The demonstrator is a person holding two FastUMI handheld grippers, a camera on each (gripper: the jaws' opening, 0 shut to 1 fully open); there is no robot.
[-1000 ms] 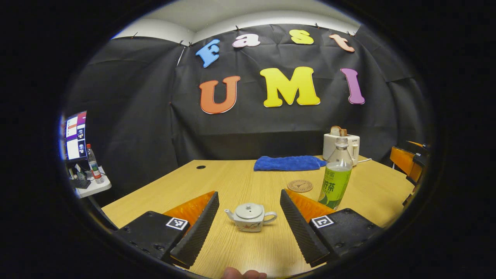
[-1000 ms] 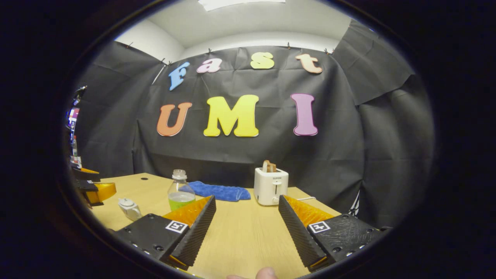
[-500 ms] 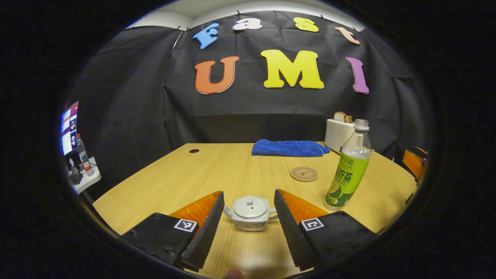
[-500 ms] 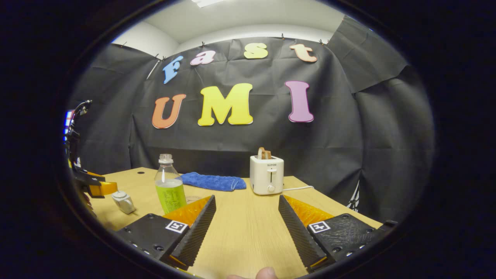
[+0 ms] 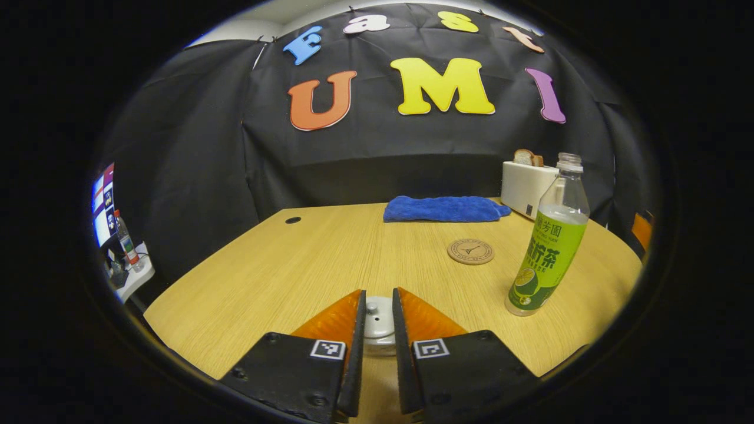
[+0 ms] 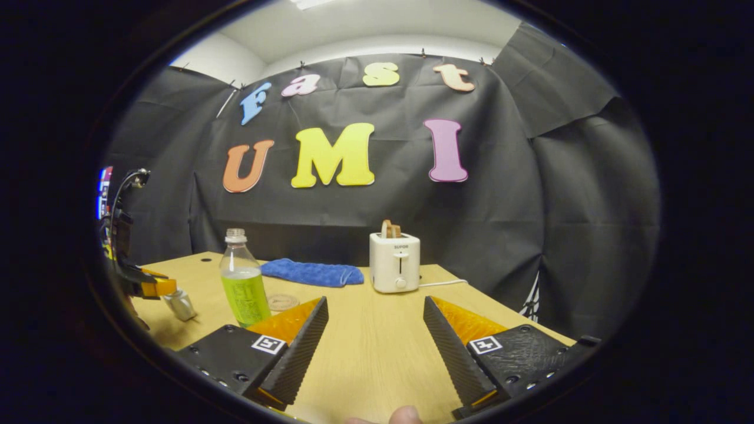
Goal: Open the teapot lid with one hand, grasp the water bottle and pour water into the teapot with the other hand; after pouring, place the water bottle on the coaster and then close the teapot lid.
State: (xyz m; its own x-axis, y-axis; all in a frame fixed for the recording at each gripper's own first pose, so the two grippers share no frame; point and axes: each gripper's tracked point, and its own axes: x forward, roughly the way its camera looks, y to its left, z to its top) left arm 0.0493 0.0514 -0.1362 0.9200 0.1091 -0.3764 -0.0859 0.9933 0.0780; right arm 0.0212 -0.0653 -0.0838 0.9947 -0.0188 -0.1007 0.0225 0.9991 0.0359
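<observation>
The small white teapot's lid (image 5: 378,321) with its knob (image 5: 371,307) shows in the narrow gap between my left gripper's (image 5: 379,291) fingers, which hide the pot's body. The knob sits close to one finger; I cannot tell whether both press on it. In the right gripper view the teapot (image 6: 179,306) stands at the far left under the left gripper (image 6: 156,287). The uncapped bottle (image 5: 551,247) with a green label stands upright to the right, near the round coaster (image 5: 470,251). My right gripper (image 6: 375,309) hangs open over bare table, right of the bottle (image 6: 244,288).
A blue cloth (image 5: 442,209) lies at the back of the wooden table (image 5: 294,265). A white toaster (image 5: 526,182) with bread stands at the back right, its cord trailing on the table. A side shelf with a screen and a bottle sits off the table's left edge.
My left gripper has moved down and forward over the teapot and its fingers have closed from wide apart to a narrow gap around the lid knob. The right gripper stays open, drifting slightly.
</observation>
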